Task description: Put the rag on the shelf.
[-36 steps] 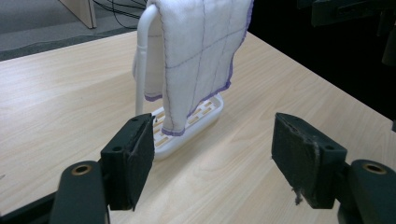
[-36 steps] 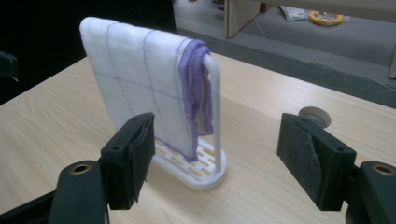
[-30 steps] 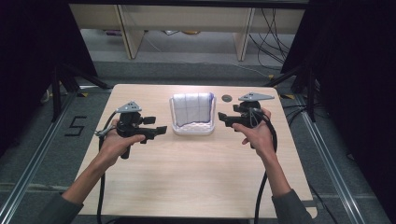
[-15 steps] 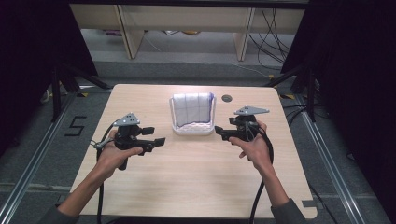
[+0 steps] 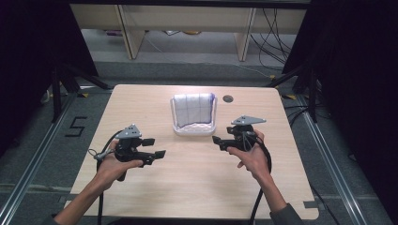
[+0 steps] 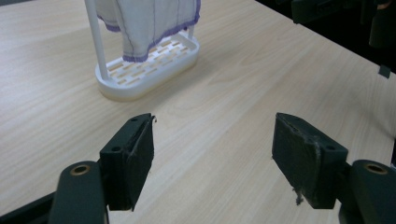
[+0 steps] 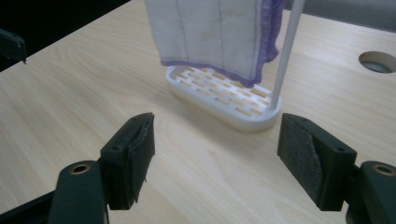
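Note:
A white cloth (image 5: pixel 193 108) with purple edging hangs over a white rack (image 5: pixel 194 128) near the far middle of the wooden table (image 5: pixel 197 183). The cloth (image 6: pixel 149 21) drapes above the rack's slotted base (image 6: pixel 149 70) in the left gripper view, and the cloth (image 7: pixel 215 32) and the base (image 7: pixel 224 98) also appear in the right gripper view. My left gripper (image 5: pixel 155 148) hovers open at the near left of the rack, nothing between its jaws. On the rack's near right, my right gripper (image 5: pixel 218 141) is open and empty too. Both point inward toward each other.
A round cable hole (image 5: pixel 228 99) sits in the table right of the rack. Cables trail from both grippers toward the near edge. Beyond the table stand wooden furniture legs (image 5: pixel 129 33) and floor cables. A floor mark "5" (image 5: pixel 76 126) lies to the left.
Both hands have drawn back from beside the rack toward the near edge of the table and come lower. The jaws of both grippers have stayed open.

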{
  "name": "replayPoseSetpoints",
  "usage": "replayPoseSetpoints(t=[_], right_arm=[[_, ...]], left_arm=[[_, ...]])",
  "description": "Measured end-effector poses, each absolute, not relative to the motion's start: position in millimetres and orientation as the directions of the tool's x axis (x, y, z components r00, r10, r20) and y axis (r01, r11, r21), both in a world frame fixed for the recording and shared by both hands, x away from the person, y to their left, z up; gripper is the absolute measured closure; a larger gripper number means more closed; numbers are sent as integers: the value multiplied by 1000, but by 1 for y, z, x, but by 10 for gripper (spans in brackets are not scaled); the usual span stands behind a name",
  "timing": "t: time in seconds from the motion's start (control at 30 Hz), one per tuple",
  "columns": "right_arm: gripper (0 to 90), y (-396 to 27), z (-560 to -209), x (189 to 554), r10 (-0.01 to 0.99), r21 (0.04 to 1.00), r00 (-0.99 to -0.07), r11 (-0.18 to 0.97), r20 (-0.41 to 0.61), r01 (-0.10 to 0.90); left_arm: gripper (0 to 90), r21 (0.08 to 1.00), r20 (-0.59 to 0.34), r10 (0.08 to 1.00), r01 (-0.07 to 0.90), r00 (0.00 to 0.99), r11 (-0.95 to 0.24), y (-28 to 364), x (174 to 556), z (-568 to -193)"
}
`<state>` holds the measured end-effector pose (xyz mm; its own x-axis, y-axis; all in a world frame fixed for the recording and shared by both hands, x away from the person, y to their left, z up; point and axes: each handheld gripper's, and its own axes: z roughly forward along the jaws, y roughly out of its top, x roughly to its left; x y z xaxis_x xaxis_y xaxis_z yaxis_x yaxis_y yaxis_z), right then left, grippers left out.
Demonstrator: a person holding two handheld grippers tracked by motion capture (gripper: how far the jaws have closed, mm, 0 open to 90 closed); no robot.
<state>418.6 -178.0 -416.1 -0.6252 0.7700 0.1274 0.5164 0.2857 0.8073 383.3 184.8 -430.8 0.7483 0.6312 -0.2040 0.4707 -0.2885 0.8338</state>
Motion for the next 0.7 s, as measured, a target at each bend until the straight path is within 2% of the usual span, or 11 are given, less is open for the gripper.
replayPoseSetpoints(t=[0.3,0.43,0.6,0.7], right_arm=[[280,-165,-431,412,737,789,-664,334,123,516],[280,-162,-434,407,748,784,-646,307,151,539],[279,-164,-439,400,740,779,-663,349,112,521],[279,-165,-442,396,728,779,-675,352,121,519]], left_arm=[[291,812,-210,636,495,742,-309,188,372,-449],[290,809,-211,640,500,738,-310,191,367,-457],[288,802,-222,631,507,744,-316,195,360,-463],[283,805,-210,632,499,746,-321,196,356,-465]])
